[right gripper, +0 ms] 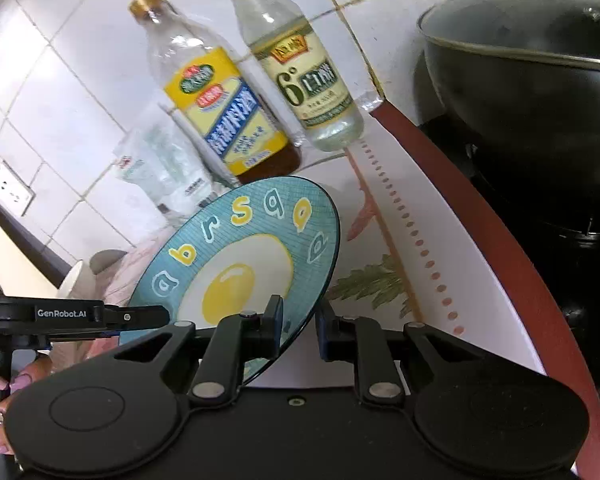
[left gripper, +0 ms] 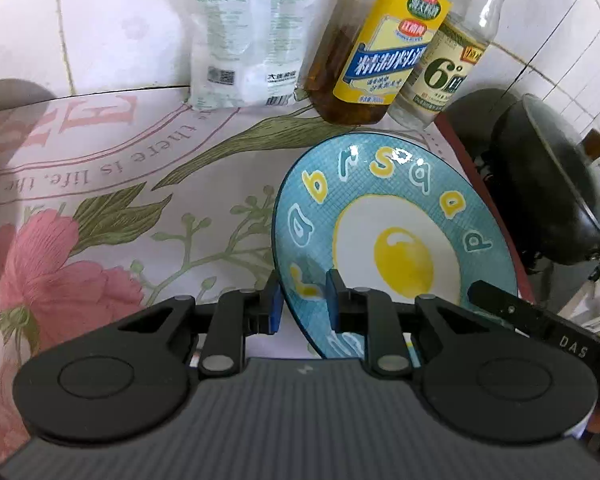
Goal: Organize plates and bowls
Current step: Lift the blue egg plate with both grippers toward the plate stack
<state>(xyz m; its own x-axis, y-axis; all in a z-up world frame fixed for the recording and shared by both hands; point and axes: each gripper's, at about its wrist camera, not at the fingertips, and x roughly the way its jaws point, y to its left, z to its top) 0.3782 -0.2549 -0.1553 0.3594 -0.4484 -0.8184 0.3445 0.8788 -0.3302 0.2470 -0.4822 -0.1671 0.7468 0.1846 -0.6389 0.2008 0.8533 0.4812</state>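
While the floral-printed tablecloth [left gripper: 100, 208] fills the left of the frame, a round blue plate with a fried-egg picture [left gripper: 400, 216] tilts at centre right, its rim pinched by the left gripper [left gripper: 302, 300] and, seemingly, the right gripper [right gripper: 298, 320].

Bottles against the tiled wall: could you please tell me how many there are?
2: the yellow-labelled bottle stands behind the plate, and the clear bottle stands just right of it, nearer the wok. Others may be out of view.
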